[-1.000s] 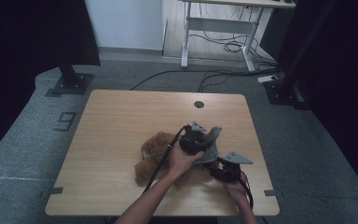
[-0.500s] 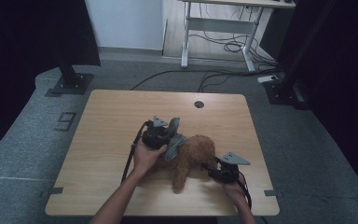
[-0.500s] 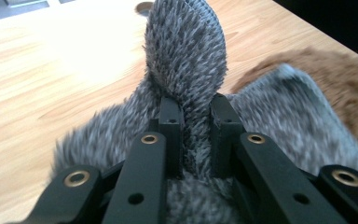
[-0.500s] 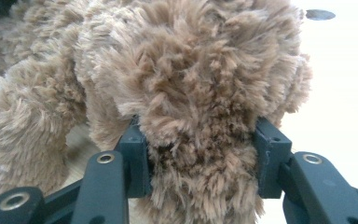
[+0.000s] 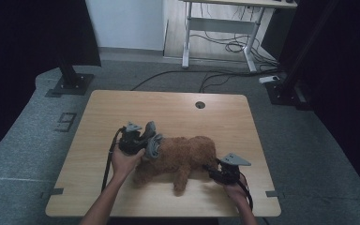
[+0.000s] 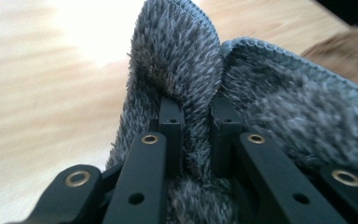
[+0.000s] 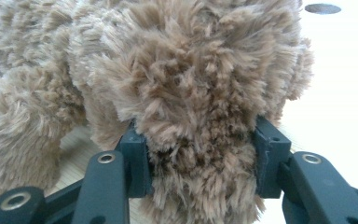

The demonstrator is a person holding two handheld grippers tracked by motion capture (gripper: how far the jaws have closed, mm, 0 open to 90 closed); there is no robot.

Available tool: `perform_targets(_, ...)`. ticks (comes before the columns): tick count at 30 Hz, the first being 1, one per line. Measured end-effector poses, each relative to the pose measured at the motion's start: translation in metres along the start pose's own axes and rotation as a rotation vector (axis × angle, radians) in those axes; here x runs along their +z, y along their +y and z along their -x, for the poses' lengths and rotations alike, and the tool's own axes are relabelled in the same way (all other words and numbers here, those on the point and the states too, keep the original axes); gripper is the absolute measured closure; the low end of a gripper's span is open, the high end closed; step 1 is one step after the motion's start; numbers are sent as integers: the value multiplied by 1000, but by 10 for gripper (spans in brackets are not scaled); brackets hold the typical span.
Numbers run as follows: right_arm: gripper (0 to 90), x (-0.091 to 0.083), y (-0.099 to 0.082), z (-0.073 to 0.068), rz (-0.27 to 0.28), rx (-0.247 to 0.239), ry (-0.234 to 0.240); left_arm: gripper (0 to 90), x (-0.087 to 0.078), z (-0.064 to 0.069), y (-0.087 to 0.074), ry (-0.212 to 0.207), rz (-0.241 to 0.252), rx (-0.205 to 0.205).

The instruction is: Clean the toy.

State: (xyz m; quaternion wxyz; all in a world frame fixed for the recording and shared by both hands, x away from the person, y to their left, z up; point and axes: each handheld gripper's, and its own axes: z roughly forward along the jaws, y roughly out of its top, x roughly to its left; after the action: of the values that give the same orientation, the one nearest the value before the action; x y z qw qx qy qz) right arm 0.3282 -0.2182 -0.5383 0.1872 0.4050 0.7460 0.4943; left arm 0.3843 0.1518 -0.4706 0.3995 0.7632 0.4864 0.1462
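A brown plush toy (image 5: 183, 154) lies on its side on the wooden table (image 5: 168, 108). My left gripper (image 5: 146, 140) sits at the toy's left end, shut on a fold of a grey fluffy cloth (image 5: 153, 146). In the left gripper view the cloth (image 6: 182, 56) bulges up between the jaws of the left gripper (image 6: 198, 109), with the plush toy's brown fur (image 6: 349, 44) at the top right. My right gripper (image 5: 214, 169) is at the toy's lower right. In the right gripper view the right gripper (image 7: 203, 140) pinches a thick tuft of the plush toy (image 7: 168, 60) from both sides.
A round cable hole (image 5: 200, 105) lies in the table's far half. Bare wood stretches behind and left of the toy. A white-framed desk (image 5: 220, 28) with cables on the floor stands beyond the table, and dark stands flank it.
My left gripper has swept leftward over the toy with the grey cloth, from the toy's right part to its left end. The right gripper has stayed put on the toy.
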Motion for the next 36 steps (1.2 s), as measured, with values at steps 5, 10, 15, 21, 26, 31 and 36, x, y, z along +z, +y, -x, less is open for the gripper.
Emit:
perform_targets(5, 510, 0, -1, 1, 1, 8, 1, 781, -3, -10, -26, -22, 19, -34)
perform_targets(10, 523, 0, -2, 0, 3, 8, -2, 779, -8, -6, -29, -78, 39, -56)
perform_targets(15, 560, 4, 0, -5, 25, -41, -20, 790, 5, 3, -23, -126, 73, -75)
perform_targets(21, 570, 21, 9, -3, 47, -73, -98, 792, 22, -6, -5, -119, 97, -108)
perform_targets(26, 567, 30, 12, 2, 49, -71, -115, 789, 24, -14, 5, -107, 99, -114)
perform_targets(31, 552, 25, 9, 1, 27, -99, -110, 787, -9, -13, 24, -148, 191, -106)
perform_targets(36, 544, 24, 8, 0, 21, -98, -108, 779, -16, 15, 48, -164, 203, -20)
